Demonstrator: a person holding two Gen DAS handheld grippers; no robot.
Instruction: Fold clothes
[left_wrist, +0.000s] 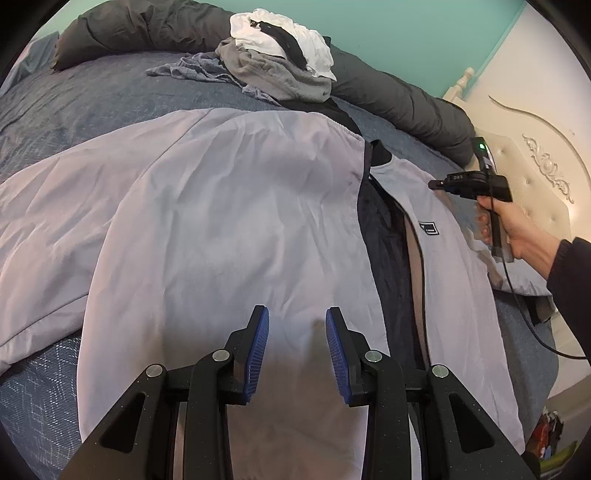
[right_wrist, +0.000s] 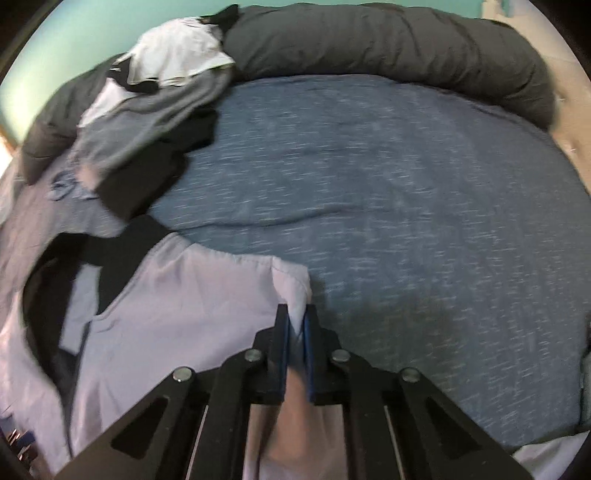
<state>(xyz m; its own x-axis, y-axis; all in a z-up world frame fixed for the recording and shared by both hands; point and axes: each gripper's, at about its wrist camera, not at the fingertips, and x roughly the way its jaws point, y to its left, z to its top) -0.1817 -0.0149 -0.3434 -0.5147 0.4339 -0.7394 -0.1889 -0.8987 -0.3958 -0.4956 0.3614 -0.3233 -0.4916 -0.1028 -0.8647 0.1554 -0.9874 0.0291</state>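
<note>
1. The pale lilac jacket (left_wrist: 221, 206) lies spread across the blue bed (left_wrist: 74, 110), front open so its dark lining (left_wrist: 380, 236) shows down the middle. One side is turned in over the body; the other side, with a small dark label (left_wrist: 428, 227), lies flat toward the headboard (left_wrist: 535, 166).
2. The right hand-held gripper (right_wrist: 295, 332) is clenched on an edge of the jacket's cloth, at the side nearer the bare bedspread.
3. The left hand-held gripper (left_wrist: 297, 350) is released, its blue pads apart, hovering over the jacket and grasping nothing.
4. By my judgement the jacket is partly folded at most: it is no compact bundle.
5. A heap of other clothes (left_wrist: 280, 62), white, grey and black, sits crumpled by the rolled dark duvet (left_wrist: 406, 99), so more folding appears left.
</note>
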